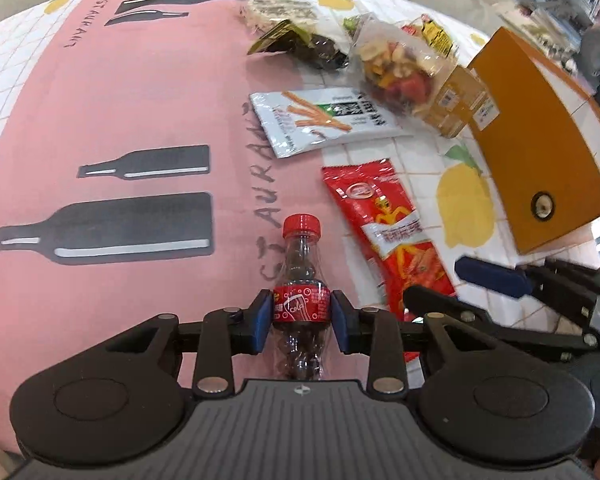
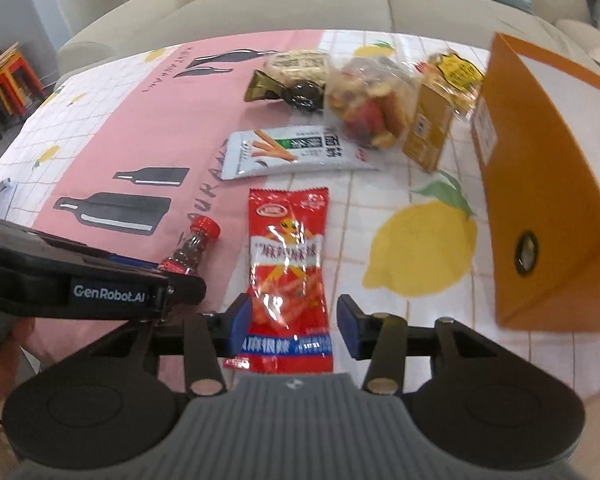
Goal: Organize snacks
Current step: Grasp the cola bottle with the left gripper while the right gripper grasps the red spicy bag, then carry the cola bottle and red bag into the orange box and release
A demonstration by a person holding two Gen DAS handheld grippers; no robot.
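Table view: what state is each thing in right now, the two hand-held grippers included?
Left hand-held gripper, shut on the cola bottle's label.
Cola bottle, cap on, dark drink inside, gripped at the label.
Right hand-held gripper, open, straddling the red snack packet.
Red snack packet, unopened, lying flat.
White stick-snack packet, unopened, lying flat.
Orange paper bag, standing upright.

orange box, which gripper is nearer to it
Right. The right gripper straddles the red snack packet beside the orange box; the left gripper, around the cola bottle, sits farther off.
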